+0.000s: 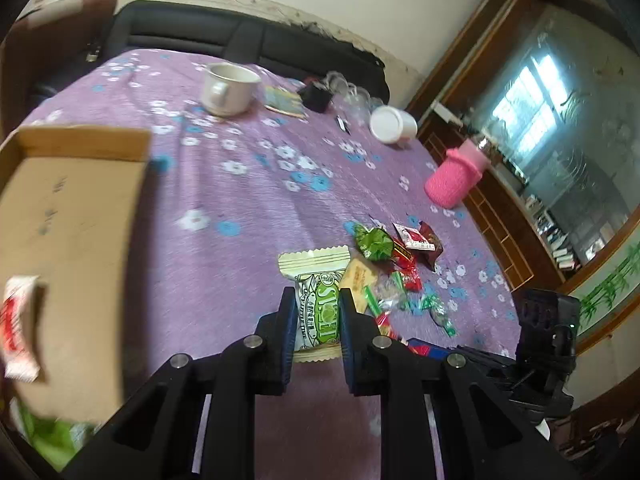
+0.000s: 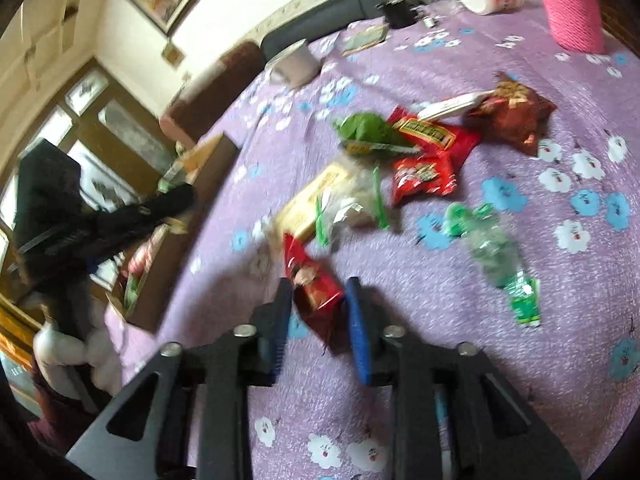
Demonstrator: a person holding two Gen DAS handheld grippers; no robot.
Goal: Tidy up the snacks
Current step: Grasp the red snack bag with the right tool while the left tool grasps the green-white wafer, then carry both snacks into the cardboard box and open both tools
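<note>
The left claw [image 1: 316,320] is clamped on a cream-and-green packet [image 1: 316,300], held just left of the snack pile [image 1: 396,256] on the purple flowered counter [image 1: 240,200]. A cardboard box [image 1: 72,240] sits well left of the pile, with a red-and-white packet [image 1: 18,328] at its near edge. The right claw [image 2: 318,308] is partly parted around a red packet [image 2: 316,284] at the pile's near edge; whether its pads press the packet I cannot tell. Beyond the pile stand 1 mug [image 1: 228,88] and a pink bottle [image 1: 456,180].

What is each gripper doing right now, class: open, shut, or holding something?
Left gripper: shut on the white-and-green snack packet.
Right gripper: open around a red snack packet, not pressing it.
</note>
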